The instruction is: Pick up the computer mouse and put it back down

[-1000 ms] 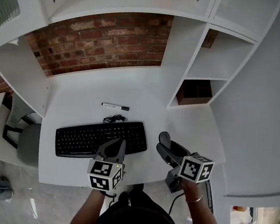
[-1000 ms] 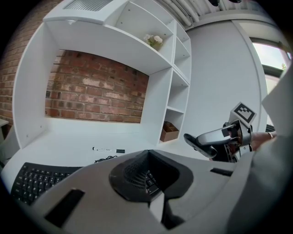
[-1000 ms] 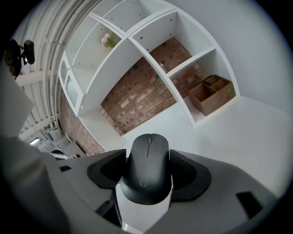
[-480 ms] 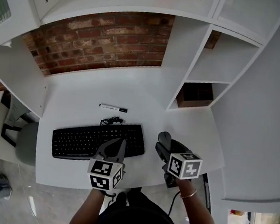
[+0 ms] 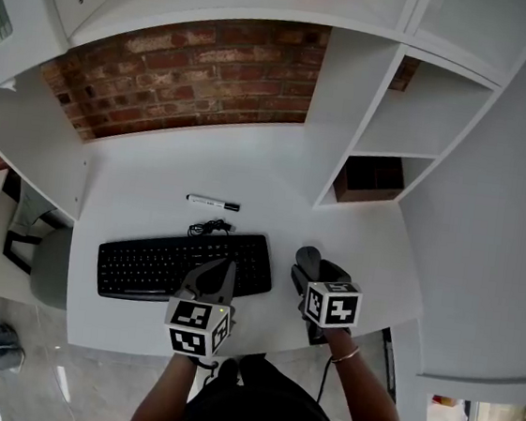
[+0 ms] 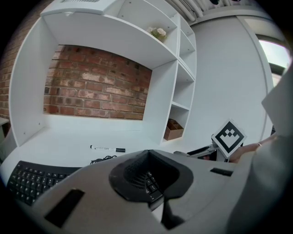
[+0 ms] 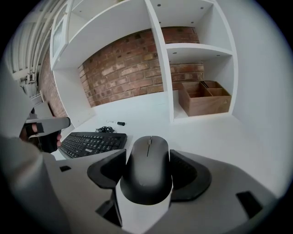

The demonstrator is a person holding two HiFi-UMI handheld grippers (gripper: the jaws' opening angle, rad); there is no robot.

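Over the white bench (image 5: 249, 166), the computer mouse (image 7: 146, 169), judged light, rigid and slick, is clamped across its flanks by the right tool (image 7: 147, 174).

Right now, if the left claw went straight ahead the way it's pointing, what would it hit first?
Probably nothing nearby: the shut left claw aims over bare desk, right of the marker, toward the white shelf upright. Depth is unclear.
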